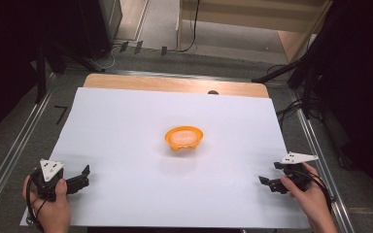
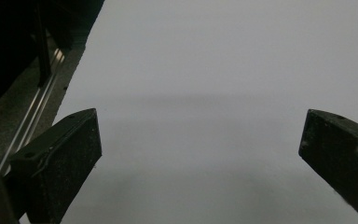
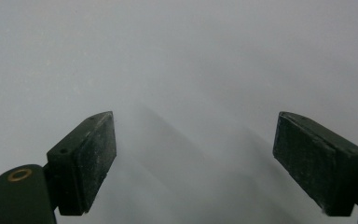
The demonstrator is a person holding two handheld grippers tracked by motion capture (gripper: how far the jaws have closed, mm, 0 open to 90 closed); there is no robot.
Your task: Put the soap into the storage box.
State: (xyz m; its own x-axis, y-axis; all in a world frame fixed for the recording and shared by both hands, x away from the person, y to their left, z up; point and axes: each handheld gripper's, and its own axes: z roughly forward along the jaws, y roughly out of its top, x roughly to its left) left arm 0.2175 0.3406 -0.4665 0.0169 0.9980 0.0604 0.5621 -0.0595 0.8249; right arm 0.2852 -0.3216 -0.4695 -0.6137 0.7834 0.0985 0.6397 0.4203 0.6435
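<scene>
An orange bowl (image 1: 184,138) with something pale pink inside sits near the middle of the white sheet (image 1: 126,126). My left gripper (image 1: 83,176) rests at the sheet's near left corner, held in a hand, jaws apart. The left gripper view has that gripper (image 2: 200,140) open over bare white sheet (image 2: 205,70), nothing between the jaws. My right gripper (image 1: 268,174) lies at the near right edge, also in a hand, pointing left. In the right gripper view it (image 3: 196,140) stands open above the plain sheet (image 3: 177,56). Both are well short of the bowl.
The sheet covers a wooden table (image 1: 175,83) whose far edge shows. Metal rails (image 1: 9,150) run along both sides. Dark stands (image 1: 291,68) and cables (image 1: 291,109) crowd the far corners and right side.
</scene>
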